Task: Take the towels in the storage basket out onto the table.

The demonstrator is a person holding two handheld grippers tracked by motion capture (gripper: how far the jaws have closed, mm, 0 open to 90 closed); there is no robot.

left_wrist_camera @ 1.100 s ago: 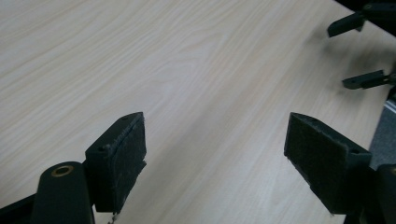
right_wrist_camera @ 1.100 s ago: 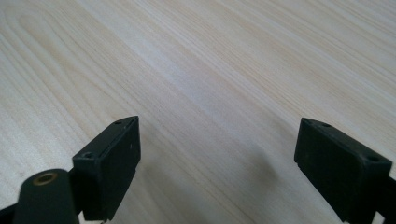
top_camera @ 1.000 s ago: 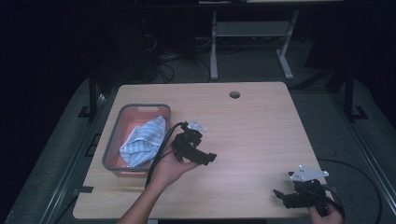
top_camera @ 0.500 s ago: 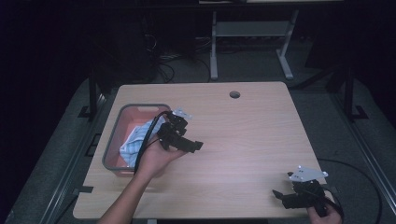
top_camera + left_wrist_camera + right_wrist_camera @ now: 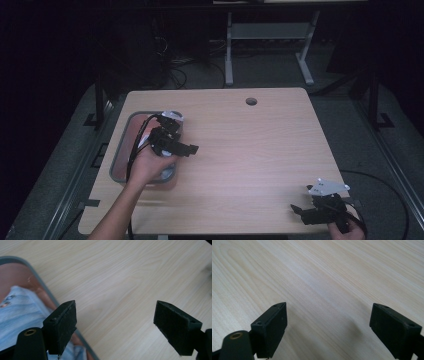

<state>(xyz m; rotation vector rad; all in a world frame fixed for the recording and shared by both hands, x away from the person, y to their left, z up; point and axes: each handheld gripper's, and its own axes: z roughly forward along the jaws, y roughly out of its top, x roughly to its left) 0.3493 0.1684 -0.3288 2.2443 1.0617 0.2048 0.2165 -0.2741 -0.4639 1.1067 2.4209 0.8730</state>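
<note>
Light blue cloth (image 5: 17, 315) in the grey-rimmed tray (image 5: 119, 155) at the table's (image 5: 260, 150) left edge, largely hidden by the left hand (image 5: 145, 167); a small print on it is too blurred to read. Left gripper (image 5: 115, 322): jaws wide apart, empty, over the tray's rim. Right gripper (image 5: 329, 327): wide apart, empty, at the table's near right corner.

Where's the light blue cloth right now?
The light blue cloth lies inside the grey-rimmed tray at the table's left side, beneath the open left gripper.
</note>
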